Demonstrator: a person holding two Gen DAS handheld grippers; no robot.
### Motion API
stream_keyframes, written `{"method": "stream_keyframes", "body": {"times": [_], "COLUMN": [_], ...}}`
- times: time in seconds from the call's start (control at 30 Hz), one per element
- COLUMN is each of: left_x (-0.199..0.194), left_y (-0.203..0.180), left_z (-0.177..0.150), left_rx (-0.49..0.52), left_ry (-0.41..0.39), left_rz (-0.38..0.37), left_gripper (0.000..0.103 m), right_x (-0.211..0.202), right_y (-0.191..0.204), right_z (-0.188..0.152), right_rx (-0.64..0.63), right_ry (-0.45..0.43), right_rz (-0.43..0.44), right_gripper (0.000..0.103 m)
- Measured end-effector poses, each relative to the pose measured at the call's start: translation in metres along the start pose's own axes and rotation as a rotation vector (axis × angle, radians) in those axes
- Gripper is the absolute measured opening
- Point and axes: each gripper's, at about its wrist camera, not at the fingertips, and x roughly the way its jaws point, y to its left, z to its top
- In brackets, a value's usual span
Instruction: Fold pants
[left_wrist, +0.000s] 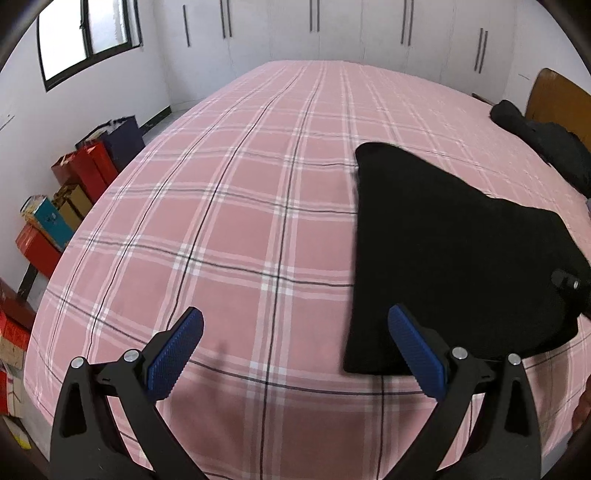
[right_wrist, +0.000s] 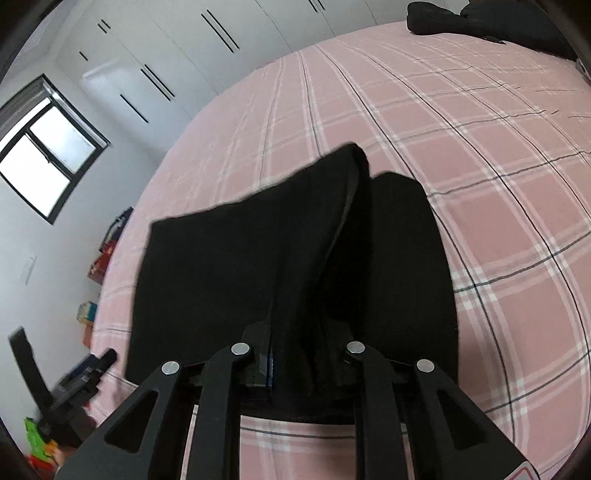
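Note:
Black pants (left_wrist: 443, 258) lie partly folded on the pink plaid bed (left_wrist: 240, 221), at the right of the left wrist view. My left gripper (left_wrist: 295, 350) hovers open over the bed's near edge; its right blue pad (left_wrist: 417, 354) is above the pants' near left corner, touching nothing. In the right wrist view my right gripper (right_wrist: 299, 354) is shut on a lifted layer of the pants (right_wrist: 258, 258), which rises as a raised flap over the flat part (right_wrist: 406, 258). The right gripper's body (left_wrist: 570, 284) shows at the far right of the left wrist view.
More dark clothing (left_wrist: 546, 144) lies by the wooden headboard (left_wrist: 557, 103) at the bed's far right. Red, blue and gold boxes (left_wrist: 74, 192) line the floor by the left wall. White wardrobes (left_wrist: 332, 29) stand behind the bed. The left gripper (right_wrist: 81, 376) shows at the right wrist view's lower left.

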Motion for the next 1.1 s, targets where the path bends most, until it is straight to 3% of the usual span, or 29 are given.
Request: {"method": "stream_keyframes", "body": {"times": [0.1,0.17,0.23,0.37,0.4,0.5,0.57,0.7,0.73,0.77,0.8,0.87,0.9,0.93,1.03,1.1], "left_x": [-0.015,-0.023,-0.032,-0.04,-0.04,-0.036,-0.024,0.004,0.009,0.013,0.014,0.011,0.008,0.004,-0.028,-0.047], "left_y": [-0.006,-0.014,-0.034,-0.088,-0.107,-0.155,-0.187,-0.223,-0.226,-0.226,-0.223,-0.204,-0.187,-0.174,-0.106,-0.061], "left_z": [-0.001,-0.002,-0.002,-0.004,-0.005,-0.009,-0.013,-0.019,-0.019,-0.017,-0.012,0.004,0.016,0.025,0.06,0.077], "left_rx": [0.018,0.03,0.077,0.227,0.286,0.401,0.453,0.491,0.477,0.463,0.448,0.38,0.313,0.273,0.123,0.047], "left_ry": [-0.048,-0.071,-0.068,-0.075,-0.082,-0.081,-0.074,-0.026,-0.014,-0.006,-0.01,0.021,0.042,0.037,-0.052,-0.108], "left_rz": [-0.093,-0.153,-0.232,-0.325,-0.343,-0.363,-0.321,-0.315,-0.338,-0.346,-0.333,-0.448,-0.5,-0.513,-0.506,-0.456], "left_gripper": [0.098,0.098,0.098,0.098,0.098,0.098,0.098,0.097,0.082,0.061,0.052,0.02,0.019,0.018,0.017,0.017], "right_x": [-0.011,-0.005,0.005,-0.003,-0.002,0.003,0.004,0.006,0.006,0.005,0.003,-0.01,-0.02,-0.032,-0.054,-0.059], "right_y": [0.023,0.042,0.046,0.034,0.028,0.005,-0.002,-0.006,-0.008,-0.01,-0.014,-0.022,-0.028,-0.032,-0.025,-0.012], "right_z": [0.005,0.013,0.021,0.032,0.035,0.039,0.039,0.04,0.04,0.042,0.042,0.041,0.038,0.035,0.025,0.012], "right_rx": [-0.019,-0.076,-0.103,-0.078,-0.064,0.013,0.038,0.037,0.032,0.032,0.041,0.064,0.087,0.095,-0.01,-0.089], "right_ry": [-0.007,0.014,0.071,0.166,0.223,0.318,0.339,0.365,0.369,0.368,0.354,0.311,0.274,0.225,0.116,0.081], "right_rz": [0.081,0.048,-0.001,0.021,0.046,0.106,0.145,0.165,0.158,0.146,0.125,0.146,0.175,0.177,0.026,-0.036], "right_gripper": [0.017,0.017,0.017,0.02,0.021,0.021,0.021,0.021,0.023,0.031,0.035,0.04,0.052,0.056,0.056,0.056]}}
